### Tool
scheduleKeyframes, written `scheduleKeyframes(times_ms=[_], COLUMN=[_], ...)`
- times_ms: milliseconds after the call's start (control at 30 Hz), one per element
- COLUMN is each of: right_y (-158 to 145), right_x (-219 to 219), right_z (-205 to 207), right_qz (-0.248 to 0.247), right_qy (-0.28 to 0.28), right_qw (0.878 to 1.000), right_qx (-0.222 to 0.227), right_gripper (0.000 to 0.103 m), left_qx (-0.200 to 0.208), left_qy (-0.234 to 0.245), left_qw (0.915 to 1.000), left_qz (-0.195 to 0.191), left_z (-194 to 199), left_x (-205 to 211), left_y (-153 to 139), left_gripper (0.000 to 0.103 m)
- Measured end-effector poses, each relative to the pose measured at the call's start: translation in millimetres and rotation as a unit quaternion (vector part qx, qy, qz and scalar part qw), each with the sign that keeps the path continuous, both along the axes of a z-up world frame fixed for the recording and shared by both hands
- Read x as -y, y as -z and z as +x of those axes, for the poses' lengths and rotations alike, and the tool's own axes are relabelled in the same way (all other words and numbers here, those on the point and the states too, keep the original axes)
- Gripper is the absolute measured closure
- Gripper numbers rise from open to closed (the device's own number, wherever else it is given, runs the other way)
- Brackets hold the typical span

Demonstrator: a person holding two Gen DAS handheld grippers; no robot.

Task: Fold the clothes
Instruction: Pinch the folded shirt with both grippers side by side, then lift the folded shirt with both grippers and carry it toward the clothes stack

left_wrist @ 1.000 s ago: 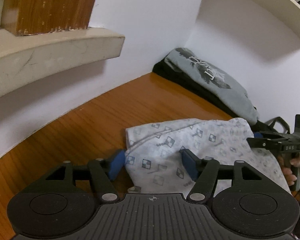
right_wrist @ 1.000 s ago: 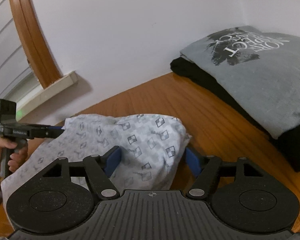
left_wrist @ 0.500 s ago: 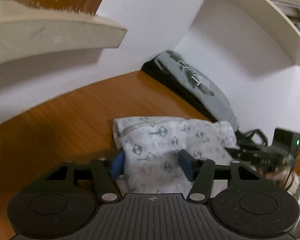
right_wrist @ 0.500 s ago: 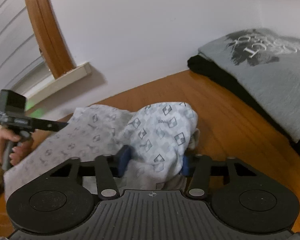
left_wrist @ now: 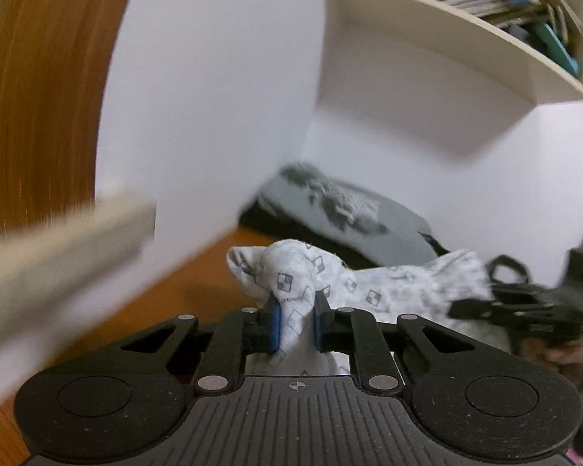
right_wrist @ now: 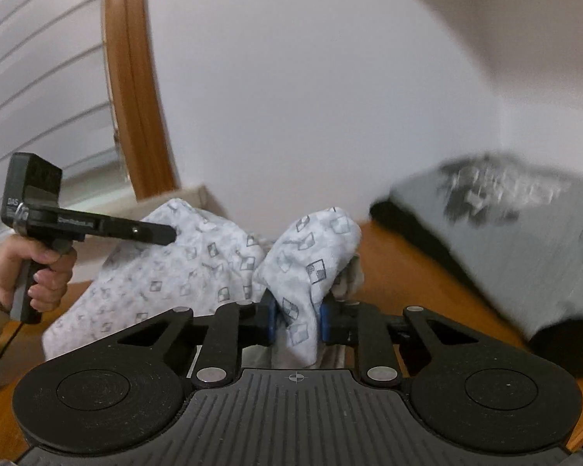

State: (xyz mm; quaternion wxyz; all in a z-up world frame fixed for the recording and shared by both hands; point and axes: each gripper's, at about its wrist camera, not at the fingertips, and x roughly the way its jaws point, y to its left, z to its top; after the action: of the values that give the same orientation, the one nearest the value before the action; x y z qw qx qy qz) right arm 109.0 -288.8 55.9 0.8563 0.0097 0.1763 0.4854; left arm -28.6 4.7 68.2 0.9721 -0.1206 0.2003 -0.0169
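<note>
A white garment with a grey square print (left_wrist: 291, 272) hangs bunched between both grippers above the wooden table (right_wrist: 400, 256). My left gripper (left_wrist: 296, 320) is shut on one corner of it, blue pads pinching the cloth. At the other corner my right gripper (right_wrist: 297, 320) is shut on the white garment (right_wrist: 311, 252). In the right wrist view the left gripper (right_wrist: 97, 227) shows from the side, with a hand (right_wrist: 39, 272) on its handle. The right gripper (left_wrist: 524, 310) appears blurred at the right of the left wrist view.
A folded grey printed shirt (right_wrist: 505, 209) lies on dark clothes (right_wrist: 563, 345) by the wall corner; the grey shirt (left_wrist: 349, 209) also shows in the left wrist view. A wall shelf (left_wrist: 466, 27) holds books. A window sill (left_wrist: 58, 240) and wooden frame (right_wrist: 130, 97) stand left.
Both grippers closed on the garment's corners and lifted it off the table. Both cameras tilted up, so more wall and the shelf are in view.
</note>
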Motion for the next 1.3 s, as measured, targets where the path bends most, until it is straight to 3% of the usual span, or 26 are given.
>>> scheduleKeyframes(times_ms=[233, 433, 567, 733, 1000, 1067, 1133, 1167, 1233, 1300], right_y=[-29, -50, -64, -79, -49, -42, -35, -31, -24, -16], right_x=[17, 28, 37, 46, 47, 47, 47, 47, 48, 48], right_z=[-9, -3, 25, 85, 191, 217, 243, 257, 283, 309], right_qz=[0.032, 0.055, 0.084, 0.107, 0.036, 0.018, 0.000, -0.009, -0.027, -0.045], right_qy=[0.029, 0.052, 0.072, 0.112, 0.193, 0.213, 0.233, 0.243, 0.262, 0.282], right_qw=[0.997, 0.986, 0.980, 0.974, 0.969, 0.965, 0.961, 0.959, 0.954, 0.948], right_qx=[0.069, 0.149, 0.167, 0.164, 0.153, 0.150, 0.147, 0.145, 0.142, 0.139], right_gripper=[0.084, 0.084, 0.084, 0.084, 0.084, 0.076, 0.069, 0.057, 0.045, 0.041], left_qx=[0.073, 0.131, 0.155, 0.163, 0.141, 0.095, 0.011, -0.005, -0.004, -0.004], left_qy=[0.003, 0.009, 0.007, 0.024, 0.047, 0.026, -0.009, -0.013, -0.003, 0.007], left_qw=[0.9961, 0.9884, 0.9836, 0.9790, 0.9758, 0.9795, 0.9793, 0.9782, 0.9781, 0.9780], left_qz=[0.049, 0.076, 0.093, 0.120, 0.161, 0.176, 0.202, 0.207, 0.208, 0.209], left_z=[1, 26, 65, 152, 339, 403, 456, 464, 462, 460], left_x=[29, 44, 49, 57, 71, 72, 75, 76, 77, 79], left_y=[-37, -62, -84, -120, -139, -125, -97, -88, -77, -65], left_gripper=[0.088, 0.088, 0.088, 0.090, 0.092, 0.088, 0.088, 0.088, 0.088, 0.087])
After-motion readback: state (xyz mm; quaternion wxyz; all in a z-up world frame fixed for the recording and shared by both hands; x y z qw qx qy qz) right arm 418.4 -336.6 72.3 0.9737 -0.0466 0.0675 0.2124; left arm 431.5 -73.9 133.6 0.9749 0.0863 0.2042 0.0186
